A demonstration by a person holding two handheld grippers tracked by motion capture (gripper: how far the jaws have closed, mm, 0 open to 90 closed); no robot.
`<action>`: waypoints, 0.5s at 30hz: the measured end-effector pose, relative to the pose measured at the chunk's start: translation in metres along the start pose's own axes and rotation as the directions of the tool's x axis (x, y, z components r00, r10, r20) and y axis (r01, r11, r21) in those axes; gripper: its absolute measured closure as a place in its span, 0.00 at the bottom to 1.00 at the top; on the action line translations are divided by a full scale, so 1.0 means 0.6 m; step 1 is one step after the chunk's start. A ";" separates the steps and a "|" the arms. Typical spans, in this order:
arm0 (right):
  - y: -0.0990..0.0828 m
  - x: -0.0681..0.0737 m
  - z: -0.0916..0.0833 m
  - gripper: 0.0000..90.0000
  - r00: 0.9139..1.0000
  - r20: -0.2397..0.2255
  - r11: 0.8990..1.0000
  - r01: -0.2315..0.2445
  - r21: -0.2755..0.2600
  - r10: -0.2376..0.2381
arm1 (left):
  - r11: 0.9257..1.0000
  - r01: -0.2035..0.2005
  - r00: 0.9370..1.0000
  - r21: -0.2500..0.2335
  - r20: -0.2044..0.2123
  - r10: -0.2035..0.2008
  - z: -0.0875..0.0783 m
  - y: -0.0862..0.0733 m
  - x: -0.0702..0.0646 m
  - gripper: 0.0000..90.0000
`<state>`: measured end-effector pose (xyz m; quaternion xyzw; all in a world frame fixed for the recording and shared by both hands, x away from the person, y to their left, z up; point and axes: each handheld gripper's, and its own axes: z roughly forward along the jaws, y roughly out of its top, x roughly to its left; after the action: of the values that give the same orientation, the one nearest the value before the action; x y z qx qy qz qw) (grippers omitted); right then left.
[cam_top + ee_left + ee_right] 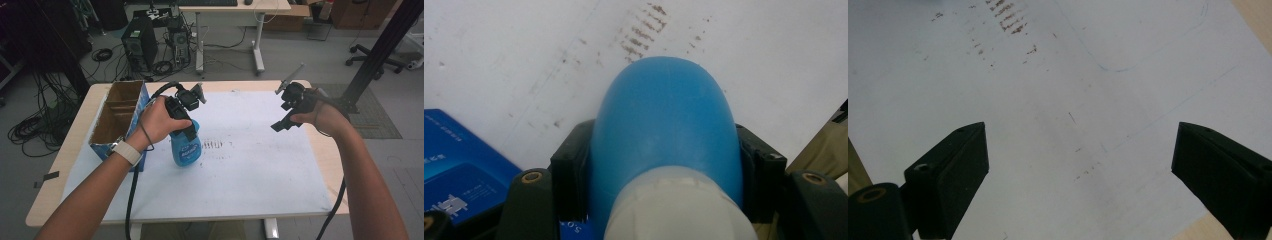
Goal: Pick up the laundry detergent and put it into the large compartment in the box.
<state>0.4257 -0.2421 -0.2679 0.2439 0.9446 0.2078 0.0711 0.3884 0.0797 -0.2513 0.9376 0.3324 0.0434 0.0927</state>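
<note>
A blue bottle (186, 148) with a white collar hangs just above the white sheet, left of the table's middle. My left gripper (184, 131) is shut on its upper body, held from above. In the left gripper view the blue bottle (664, 120) bulges between the two black pads (570, 170), which press on both its sides. My right gripper (281, 125) hovers above the right part of the sheet, pointing down and left. Seen from the right gripper view, my right gripper (1079, 165) stands wide open with nothing between its jaws.
An open cardboard box with blue sides (116, 116) stands at the table's left, close to my left hand. A white sheet (240, 170) with brown smudges (214, 145) covers most of the table. Desks, computers, cables and a chair stand on the floor beyond.
</note>
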 end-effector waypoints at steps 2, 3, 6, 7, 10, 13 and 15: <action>0.000 0.000 0.000 0.09 1.000 0.000 1.000 0.000 -0.001 0.000 | 1.000 0.007 1.000 -0.004 -0.005 -0.007 -0.005 -0.001 0.001 0.41; -0.001 0.001 -0.001 0.09 1.000 0.000 1.000 -0.002 -0.002 0.002 | 1.000 0.014 1.000 -0.005 -0.006 -0.014 -0.009 -0.003 0.003 0.41; -0.001 0.001 -0.002 0.09 1.000 0.001 1.000 -0.002 -0.005 0.002 | 1.000 0.023 1.000 -0.012 -0.010 -0.023 -0.015 -0.005 0.004 0.41; -0.001 0.001 -0.003 0.09 1.000 0.002 1.000 -0.001 -0.005 0.001 | 1.000 0.025 1.000 -0.016 -0.012 -0.025 -0.018 -0.007 0.004 0.41; -0.002 0.002 -0.005 0.09 1.000 0.003 1.000 -0.001 -0.010 0.001 | 0.999 0.044 0.999 -0.020 -0.011 -0.045 -0.027 -0.011 0.007 0.41; -0.002 0.003 -0.005 0.09 1.000 0.002 1.000 0.004 -0.009 -0.004 | 0.998 0.064 0.998 -0.021 -0.013 -0.064 -0.035 -0.013 0.008 0.41; -0.002 0.003 -0.006 0.09 1.000 0.002 1.000 0.004 -0.010 -0.004 | 0.997 0.075 0.997 -0.025 -0.017 -0.075 -0.043 -0.014 0.008 0.41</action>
<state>0.4227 -0.2433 -0.2653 0.2420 0.9440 0.2120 0.0736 0.3833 0.0931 -0.2278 0.9228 0.3677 0.0523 0.1029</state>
